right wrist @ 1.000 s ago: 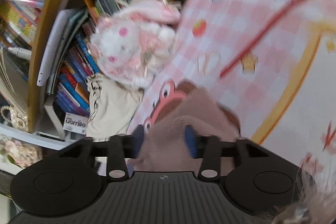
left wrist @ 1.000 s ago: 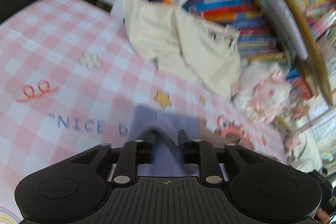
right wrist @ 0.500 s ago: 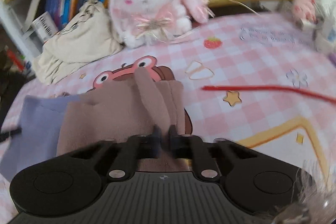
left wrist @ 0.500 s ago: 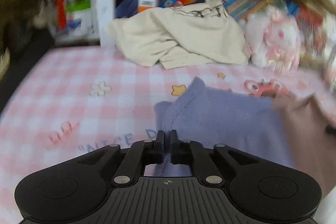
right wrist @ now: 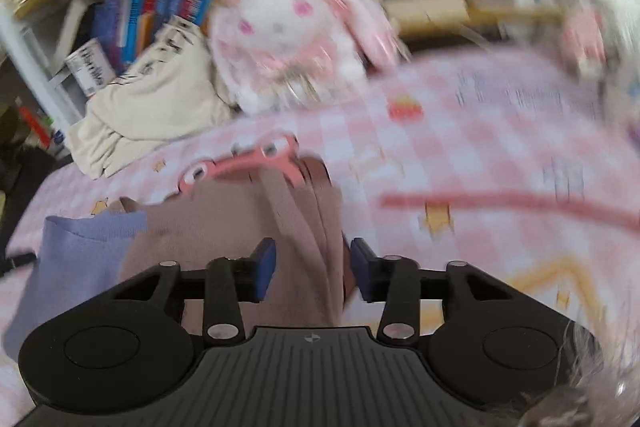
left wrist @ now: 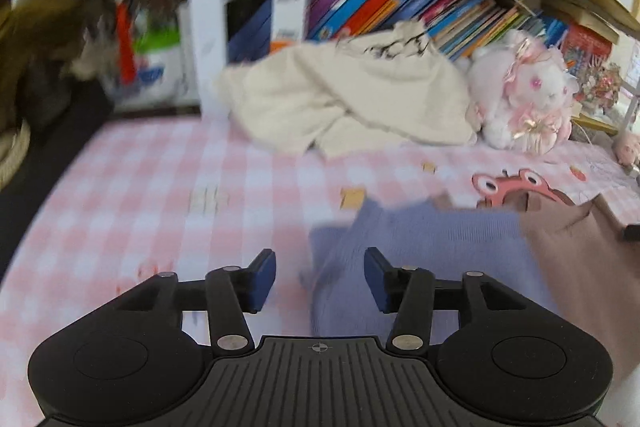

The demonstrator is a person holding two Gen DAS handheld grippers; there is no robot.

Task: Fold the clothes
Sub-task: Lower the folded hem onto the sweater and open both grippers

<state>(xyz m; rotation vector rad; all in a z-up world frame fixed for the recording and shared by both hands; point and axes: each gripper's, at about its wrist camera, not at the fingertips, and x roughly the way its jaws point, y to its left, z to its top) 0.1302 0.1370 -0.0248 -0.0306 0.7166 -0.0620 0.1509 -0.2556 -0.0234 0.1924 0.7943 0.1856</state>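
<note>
Both grippers have just been opening, releasing the two-tone garment (left wrist: pixel 440 239) onto the checked cloth (left wrist: pixel 160 187). Left gripper (left wrist: pixel 320 281) and right gripper (right wrist: pixel 312 273) hold nothing (fabric lies loose between). Withdrawing carelessly could snag the fold.

Lilac-and-mauve knit garment (left wrist: pixel 432 239) lies rumpled (perhaps folded) on the checked cloth (left wrist: pixel 160 179).

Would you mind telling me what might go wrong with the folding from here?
Both grippers' jaws have just been opening, so the purple and brown garment may slump out of its fold. The left gripper sits over its edge and could drag it. The cream garment crowds the pink checked cloth.
</note>
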